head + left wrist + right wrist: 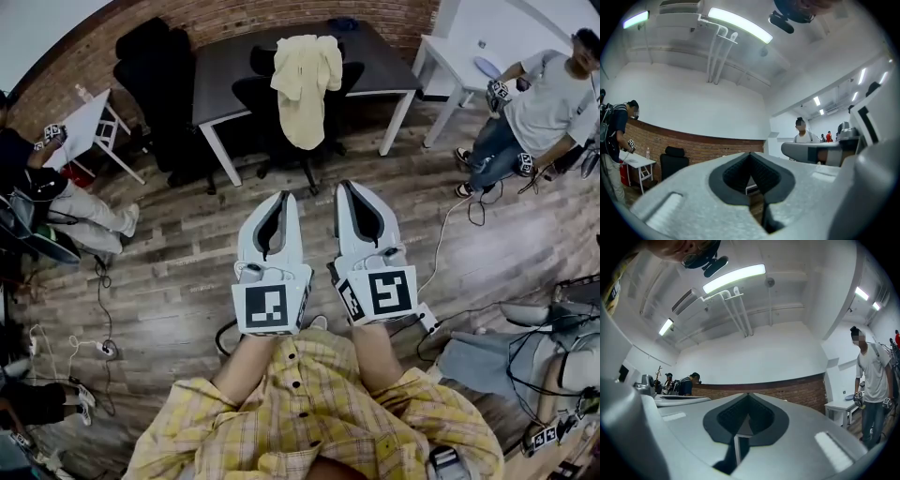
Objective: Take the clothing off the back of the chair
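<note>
A pale yellow garment [305, 84] hangs over the back of a black office chair [277, 127], which is pushed up to a dark table [234, 64] at the far side of the room. My left gripper [284, 196] and right gripper [346, 187] are held side by side in front of me. Both point toward the chair and are well short of it. The jaws of both are shut with nothing between them. In the left gripper view the gripper [751, 154] shows only wall and ceiling beyond its jaws, as does the gripper [748, 394] in the right gripper view.
A second black chair [155, 70] stands left of the table. A small white table [86, 122] with a seated person [56, 202] is at the left. A white table [459, 52] and a standing person [534, 112] are at the right. Cables [98, 300] lie on the wooden floor.
</note>
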A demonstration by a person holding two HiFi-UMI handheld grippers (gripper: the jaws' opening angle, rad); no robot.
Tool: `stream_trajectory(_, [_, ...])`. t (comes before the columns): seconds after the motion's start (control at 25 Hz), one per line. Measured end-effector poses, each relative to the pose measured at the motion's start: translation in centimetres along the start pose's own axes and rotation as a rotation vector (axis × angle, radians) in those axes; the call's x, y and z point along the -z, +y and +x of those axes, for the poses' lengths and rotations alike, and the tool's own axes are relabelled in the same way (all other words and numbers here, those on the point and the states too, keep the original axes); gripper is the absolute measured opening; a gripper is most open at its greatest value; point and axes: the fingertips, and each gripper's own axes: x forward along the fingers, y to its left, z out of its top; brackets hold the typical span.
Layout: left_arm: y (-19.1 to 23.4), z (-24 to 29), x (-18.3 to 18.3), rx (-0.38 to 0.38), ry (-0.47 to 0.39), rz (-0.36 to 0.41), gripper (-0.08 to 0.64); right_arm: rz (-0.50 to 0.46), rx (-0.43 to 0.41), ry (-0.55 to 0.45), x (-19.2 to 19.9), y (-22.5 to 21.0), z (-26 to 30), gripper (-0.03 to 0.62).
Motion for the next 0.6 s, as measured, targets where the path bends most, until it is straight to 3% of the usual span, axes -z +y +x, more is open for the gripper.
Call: stream_trajectory(0.6, [4.8, 10.3, 1.9, 0.009, -0.002, -0.017, 0.002, -0.020, 0.005, 0.013, 2.5, -3.6, 10.3, 0.005])
